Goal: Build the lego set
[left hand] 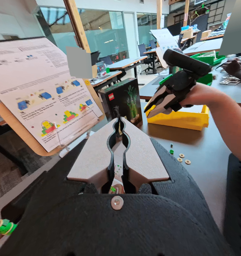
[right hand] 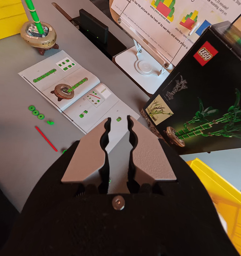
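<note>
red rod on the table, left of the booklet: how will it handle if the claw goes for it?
The red rod is long, thin and apparently round, so a sideways nudge would probably roll it. It lies flat on the smooth grey table, so pinching it from above may be fiddly. It looks like rigid plastic, likely very light.

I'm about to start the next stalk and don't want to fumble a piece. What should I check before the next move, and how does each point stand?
1. Right gripper open and empty: ok.
2. Left gripper free: tips nearly shut, nothing seen between them; cannot tell.
3. Instruction booklet lies open: ok.
4. Red axle and three green round pieces loose on the table, unobstructed: ok.
5. Three tan round pieces within view: ok.
6. Pot with green stalk upright: ok.
</note>
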